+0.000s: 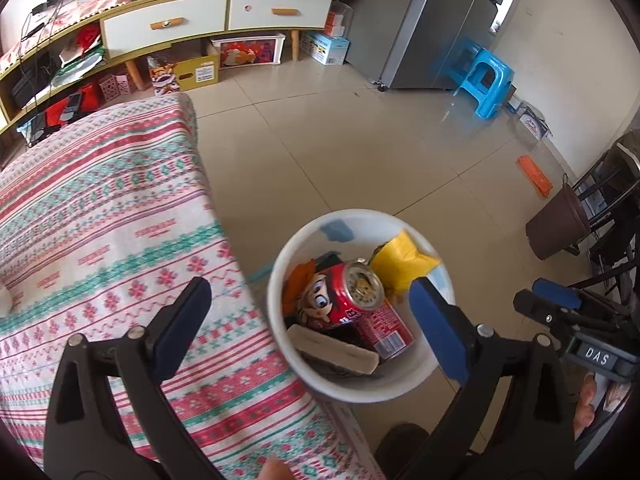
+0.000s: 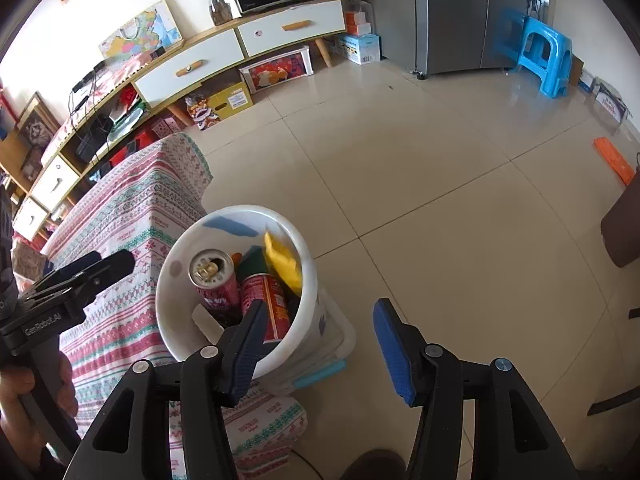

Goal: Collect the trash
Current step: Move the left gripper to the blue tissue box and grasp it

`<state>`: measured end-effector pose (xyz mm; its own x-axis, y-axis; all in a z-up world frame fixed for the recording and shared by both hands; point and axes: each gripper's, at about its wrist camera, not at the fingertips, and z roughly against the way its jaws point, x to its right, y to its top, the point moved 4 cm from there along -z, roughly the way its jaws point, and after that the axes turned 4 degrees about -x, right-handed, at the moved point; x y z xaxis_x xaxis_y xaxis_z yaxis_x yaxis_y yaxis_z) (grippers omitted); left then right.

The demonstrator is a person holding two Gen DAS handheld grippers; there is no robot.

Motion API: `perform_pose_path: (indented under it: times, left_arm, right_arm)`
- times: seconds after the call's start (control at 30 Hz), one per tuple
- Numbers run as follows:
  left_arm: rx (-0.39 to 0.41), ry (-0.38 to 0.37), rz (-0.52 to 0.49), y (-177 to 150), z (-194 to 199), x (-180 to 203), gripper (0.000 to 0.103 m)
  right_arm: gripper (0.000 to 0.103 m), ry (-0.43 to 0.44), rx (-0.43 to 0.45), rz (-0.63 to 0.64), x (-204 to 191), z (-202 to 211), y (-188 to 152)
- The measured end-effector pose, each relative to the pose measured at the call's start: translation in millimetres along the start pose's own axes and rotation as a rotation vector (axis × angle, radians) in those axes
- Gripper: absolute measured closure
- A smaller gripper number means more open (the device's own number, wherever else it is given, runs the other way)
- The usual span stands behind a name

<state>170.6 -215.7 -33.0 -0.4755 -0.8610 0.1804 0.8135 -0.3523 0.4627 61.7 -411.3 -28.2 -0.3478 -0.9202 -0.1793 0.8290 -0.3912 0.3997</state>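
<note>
Two views. Left wrist: left gripper (image 1: 308,320) fingers spread wide, empty, above white trash bucket (image 1: 400,386) beside patterned tablecloth (image 1: 100,220); red can (image 1: 360,308), yellow wrapper (image 1: 404,260) inside. Right wrist: right gripper (image 2: 320,348) fingers spread, empty, over bucket rim; two red cans in bucket; left gripper beyond

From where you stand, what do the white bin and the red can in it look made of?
White bin: probably plastic; smooth, slightly glossy walls with a thick rounded rim. Red can: apparently thin metal; shiny silver-gold top with a punched opening and a glossy printed body.
</note>
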Motion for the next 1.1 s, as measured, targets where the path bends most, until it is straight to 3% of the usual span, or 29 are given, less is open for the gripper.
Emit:
perform_pose_path:
  times: [0.27,0.57,0.8,0.9,1.1]
  left_arm:
    - [0.014,0.047,0.046,-16,26,-43,0.003]
    - [0.042,0.131,0.11,-38,59,-104,0.001]
    - [0.064,0.197,0.194,-51,84,-159,0.001]
    - [0.044,0.268,0.224,-54,90,-186,0.001]
    - [0.015,0.334,0.373,-51,98,-248,0.001]
  right_arm:
    - [0.035,0.015,0.012,0.001,-18,2,4]
    - [0.028,0.049,0.013,0.054,-73,0,8]
    - [0.025,0.076,-0.002,0.112,-122,-7,5]
    - [0.024,0.09,-0.008,0.132,-141,-11,4]
    - [0.023,0.09,-0.029,0.187,-172,-24,2]
